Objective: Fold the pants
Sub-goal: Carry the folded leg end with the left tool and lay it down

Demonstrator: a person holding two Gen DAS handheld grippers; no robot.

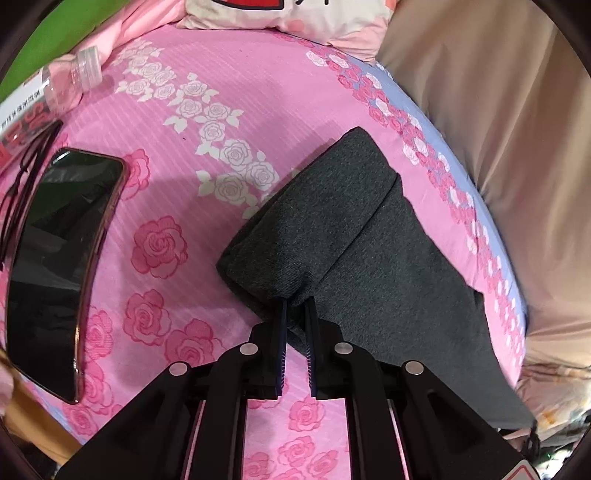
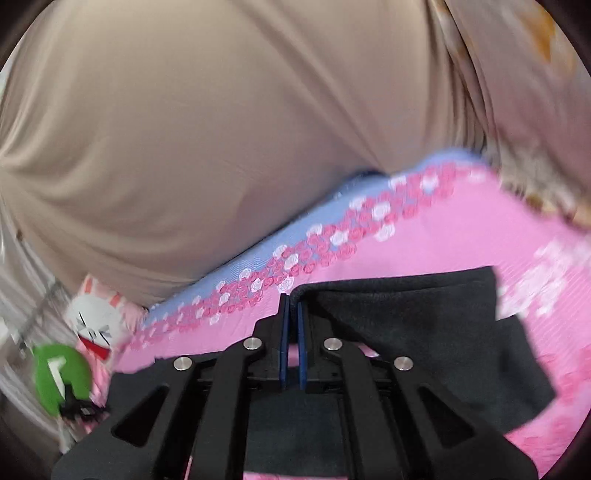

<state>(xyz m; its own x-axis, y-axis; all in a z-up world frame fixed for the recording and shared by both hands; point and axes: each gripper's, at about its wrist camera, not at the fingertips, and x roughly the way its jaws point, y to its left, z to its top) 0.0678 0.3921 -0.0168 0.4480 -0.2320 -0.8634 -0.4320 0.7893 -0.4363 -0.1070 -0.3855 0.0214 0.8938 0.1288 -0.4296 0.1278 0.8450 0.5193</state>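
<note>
Dark grey pants (image 1: 343, 236) lie folded on a pink rose-print bedsheet (image 1: 207, 122). In the left wrist view my left gripper (image 1: 297, 302) is shut on the near corner of the folded upper layer, and cloth bunches between its blue pads. In the right wrist view the pants (image 2: 413, 321) lie under and to the right of my right gripper (image 2: 291, 300). Its fingers are nearly together at the far left corner of the cloth. The view is blurred, and I cannot tell whether cloth is pinched between them.
A black phone (image 1: 59, 266) and a plastic bottle (image 1: 62, 85) lie on the sheet at the left. A pillow (image 1: 284, 14) is at the far end. A beige curtain (image 1: 498, 129) hangs along the bed's right edge. A rabbit-print cushion (image 2: 96, 325) shows at lower left.
</note>
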